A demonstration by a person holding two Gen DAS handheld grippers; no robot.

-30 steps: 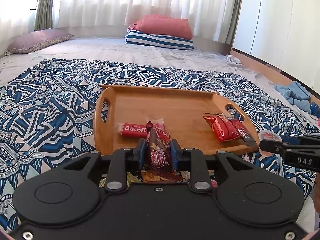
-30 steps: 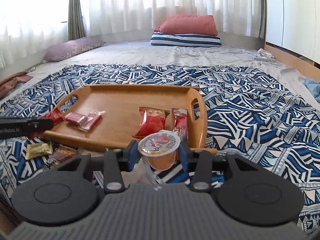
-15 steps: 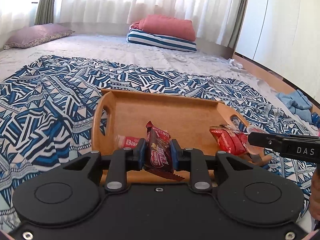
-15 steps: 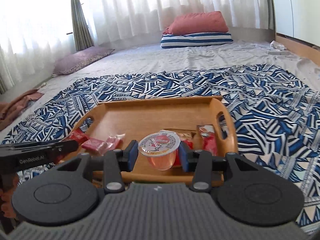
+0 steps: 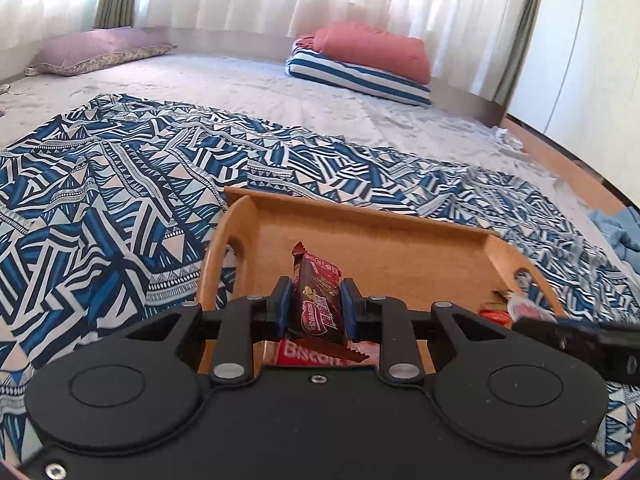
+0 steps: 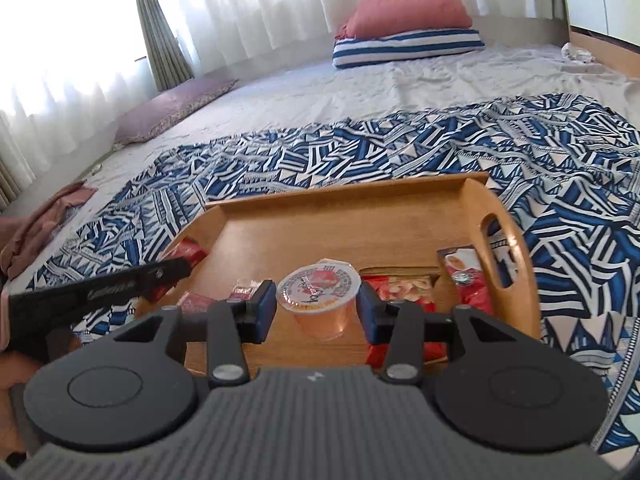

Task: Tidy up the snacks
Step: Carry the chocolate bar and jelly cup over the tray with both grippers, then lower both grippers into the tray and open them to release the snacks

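Observation:
My left gripper (image 5: 315,304) is shut on a dark red snack bar (image 5: 318,300) and holds it upright over the left part of the wooden tray (image 5: 392,240). A red Biscoff packet (image 5: 308,354) lies in the tray just under it. My right gripper (image 6: 318,308) is shut on a jelly cup (image 6: 318,298) with a printed lid, held over the tray's (image 6: 340,204) near right part. Red snack packets (image 6: 400,286) lie in the tray behind the cup. The left gripper's black finger (image 6: 100,292) shows at the left of the right wrist view.
The tray sits on a blue and white patterned blanket (image 5: 100,200) on a bed. Pillows (image 5: 360,60) lie at the far end by the curtains. A blue cloth (image 5: 616,232) lies at the right; a pink cloth (image 6: 40,224) lies at the left.
Both grippers have moved forward over the tray with their snacks still held. The tray now fills more of each view.

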